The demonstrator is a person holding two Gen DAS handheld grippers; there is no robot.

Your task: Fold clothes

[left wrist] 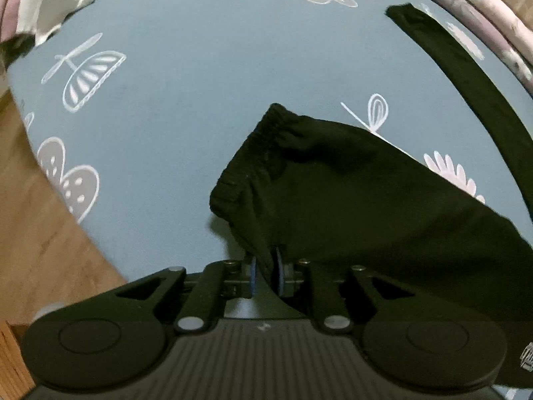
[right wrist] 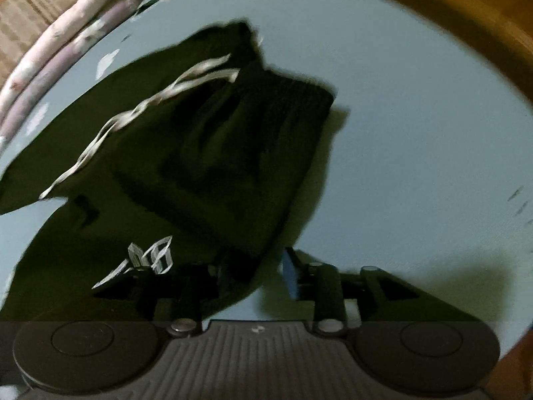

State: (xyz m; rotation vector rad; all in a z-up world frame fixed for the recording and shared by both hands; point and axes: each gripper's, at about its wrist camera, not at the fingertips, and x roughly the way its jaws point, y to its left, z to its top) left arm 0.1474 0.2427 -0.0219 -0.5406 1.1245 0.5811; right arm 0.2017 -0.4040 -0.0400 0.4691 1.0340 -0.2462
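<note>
Black trousers (left wrist: 349, 193) lie on the blue flowered bedsheet (left wrist: 186, 76), their gathered elastic waistband (left wrist: 256, 153) raised towards the camera. One leg (left wrist: 466, 76) stretches away at the right. My left gripper (left wrist: 266, 273) is shut on the trousers' edge, with cloth pinched between the blue pads. In the right wrist view the trousers (right wrist: 206, 153) show white drawstrings (right wrist: 143, 110) and a white print (right wrist: 150, 256). My right gripper (right wrist: 258, 273) stands open. Cloth drapes over and hides its left finger, and its right fingertip (right wrist: 289, 273) is bare over the sheet.
A crumpled white garment (left wrist: 50, 3) lies at the sheet's far left corner. Rolled pink bedding (left wrist: 483, 10) borders the far side. Wooden floor (left wrist: 36, 226) runs past the bed's left edge, and a wooden surround (right wrist: 466, 6) curves at the right.
</note>
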